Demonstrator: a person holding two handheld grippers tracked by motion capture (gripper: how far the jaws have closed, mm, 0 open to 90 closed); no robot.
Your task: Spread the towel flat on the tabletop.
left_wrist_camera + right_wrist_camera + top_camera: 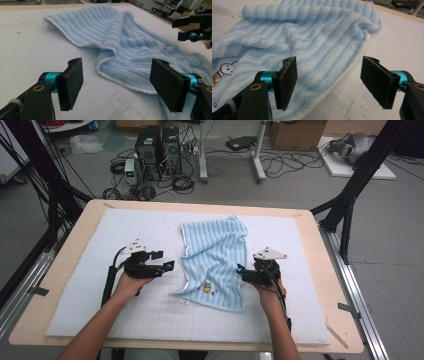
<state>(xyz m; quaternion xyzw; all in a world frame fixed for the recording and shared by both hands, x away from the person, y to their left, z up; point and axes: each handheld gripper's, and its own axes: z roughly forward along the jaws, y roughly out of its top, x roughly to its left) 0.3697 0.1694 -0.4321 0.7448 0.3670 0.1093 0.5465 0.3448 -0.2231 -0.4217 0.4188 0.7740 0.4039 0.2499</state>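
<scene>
A light blue striped towel (215,252) with a white hem lies rumpled on the middle of the white mat (80,290); a small cartoon print (207,287) shows near its front edge. My left gripper (169,266) hovers just left of the towel, pointing at it. In the left gripper view this gripper (120,83) is open and holds nothing, with the towel's folded hem (112,53) ahead. My right gripper (241,270) sits at the towel's right edge. In the right gripper view it (329,82) is open, its pads (285,83) above the towel's (312,37) hem without touching it.
The mat covers a wooden table (320,250) whose edges run close to it on all sides. Black frame posts (350,195) stand at the table's right and left. Computer towers (157,150) and cables lie on the floor beyond the far edge.
</scene>
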